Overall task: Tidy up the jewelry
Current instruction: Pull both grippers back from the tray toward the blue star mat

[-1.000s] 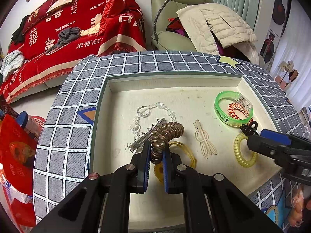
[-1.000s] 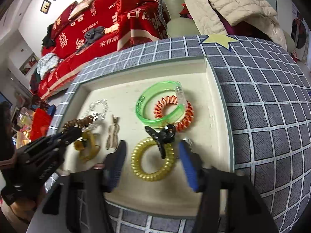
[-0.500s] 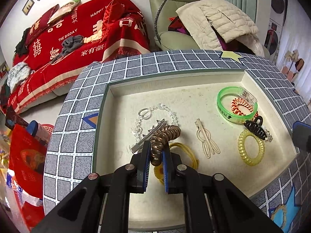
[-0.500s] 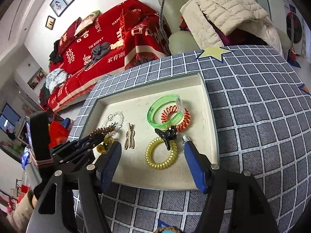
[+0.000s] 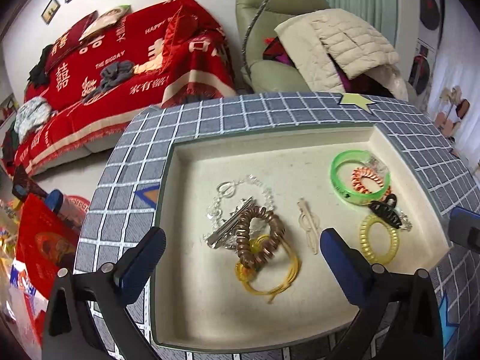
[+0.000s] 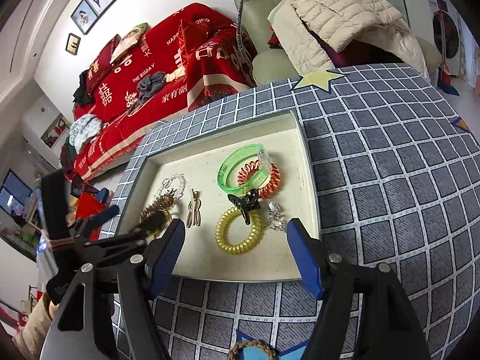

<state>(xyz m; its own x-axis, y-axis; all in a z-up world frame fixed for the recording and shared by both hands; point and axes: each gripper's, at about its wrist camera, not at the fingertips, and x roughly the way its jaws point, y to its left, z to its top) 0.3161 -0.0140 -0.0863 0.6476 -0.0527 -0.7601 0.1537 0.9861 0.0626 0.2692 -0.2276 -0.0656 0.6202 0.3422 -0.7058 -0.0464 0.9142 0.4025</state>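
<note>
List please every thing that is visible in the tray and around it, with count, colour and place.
shallow cream tray: 1, cream, on the grid cloth
grey checked tablecloth: 1, grey with white lines, under the tray
brown spiral hair tie: 1, brown, tray centre-left, on the yellow cord
thin yellow cord loop: 1, yellow, under the brown tie
silver metal hair clip: 1, silver, beside the brown tie
clear bead bracelet: 1, clear, behind the clip
beige flat hair clip: 1, beige, tray middle
green translucent bangle: 1, green, tray far right
orange spiral hair tie: 1, orange, inside the bangle
black claw clip: 1, black, across the yellow spiral
yellow spiral hair tie: 1, yellow, tray right
left gripper: opening, nothing gripped
right gripper: opening, empty
</note>
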